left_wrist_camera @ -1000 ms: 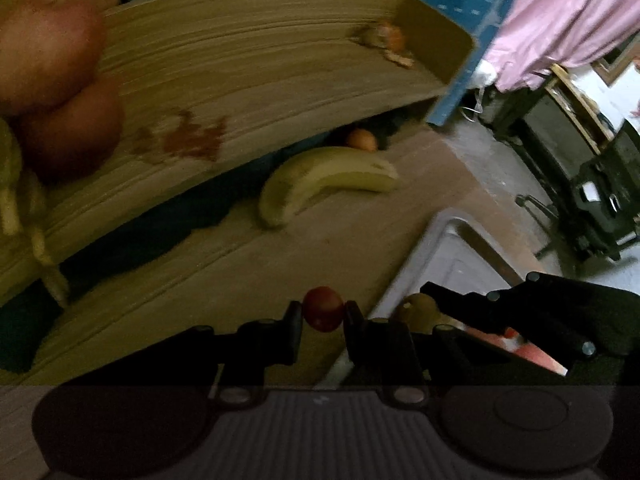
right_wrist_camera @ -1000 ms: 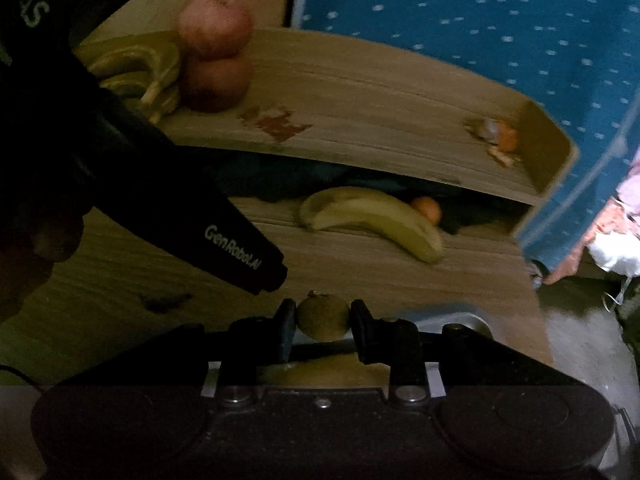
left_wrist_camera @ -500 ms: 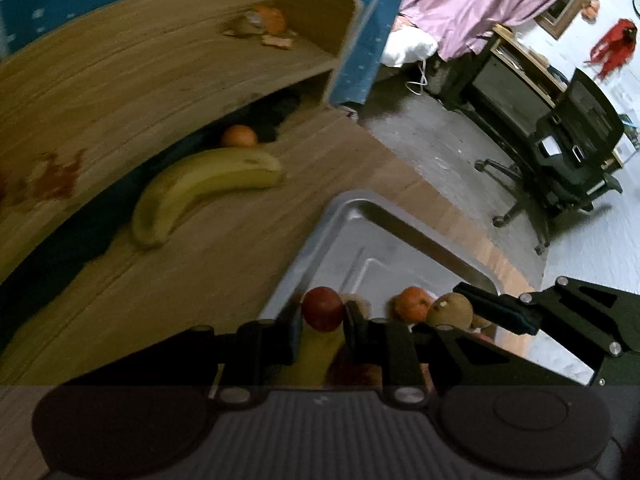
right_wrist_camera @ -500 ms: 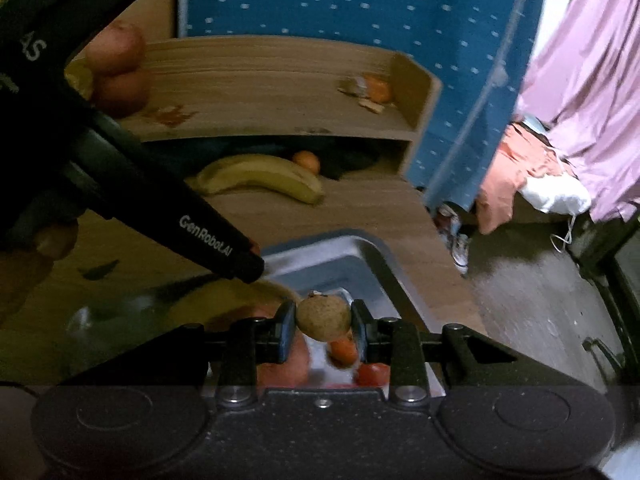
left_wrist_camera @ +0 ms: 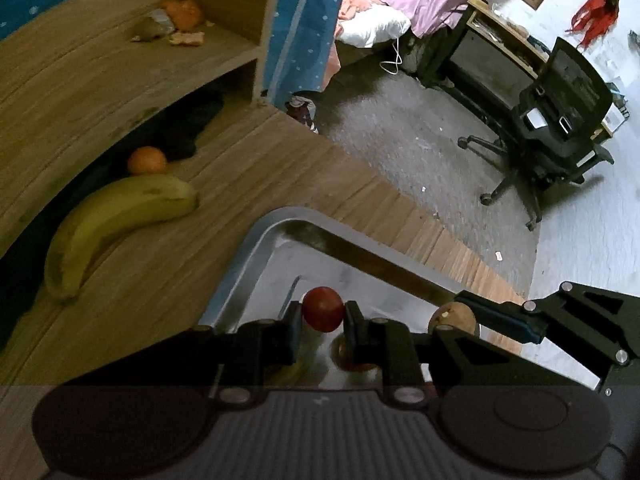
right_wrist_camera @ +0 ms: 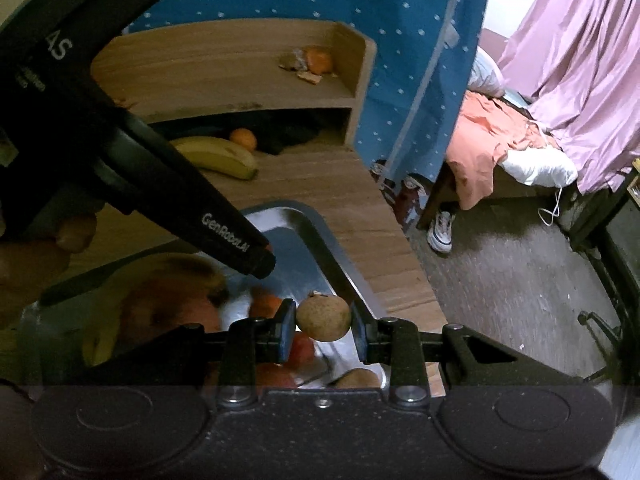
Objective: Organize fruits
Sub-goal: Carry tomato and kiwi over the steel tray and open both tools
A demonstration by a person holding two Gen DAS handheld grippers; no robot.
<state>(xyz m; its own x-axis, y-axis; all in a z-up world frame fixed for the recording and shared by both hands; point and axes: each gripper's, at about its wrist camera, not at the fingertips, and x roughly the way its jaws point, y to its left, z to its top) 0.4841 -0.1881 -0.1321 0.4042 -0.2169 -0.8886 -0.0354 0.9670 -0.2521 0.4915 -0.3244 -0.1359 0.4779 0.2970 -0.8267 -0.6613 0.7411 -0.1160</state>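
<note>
Left claw (left_wrist_camera: 322,316) is clamped on a small red fruit (left_wrist_camera: 322,309), held above the metal tray (left_wrist_camera: 256,248) on the tabletop (left_wrist_camera: 192,264). Right claw (right_wrist_camera: 322,322) grips a brown round fruit (right_wrist_camera: 322,317) over the tray's right side. A banana (left_wrist_camera: 116,224) and an orange (left_wrist_camera: 146,160) lie at the far left under the shelf (left_wrist_camera: 100,76).

You're in a home, a bedroom/study: bed (right_wrist_camera: 516,152) with pink sheet (right_wrist_camera: 580,60) and white pillow (right_wrist_camera: 536,166), sneaker (right_wrist_camera: 440,226) on grey carpet (left_wrist_camera: 420,140), office chair (left_wrist_camera: 560,120), blue dotted curtain (right_wrist_camera: 400,20). Wooden desk (left_wrist_camera: 280,168) with a shelf (left_wrist_camera: 120,60) on it, and a steel tray (left_wrist_camera: 256,252).
</note>
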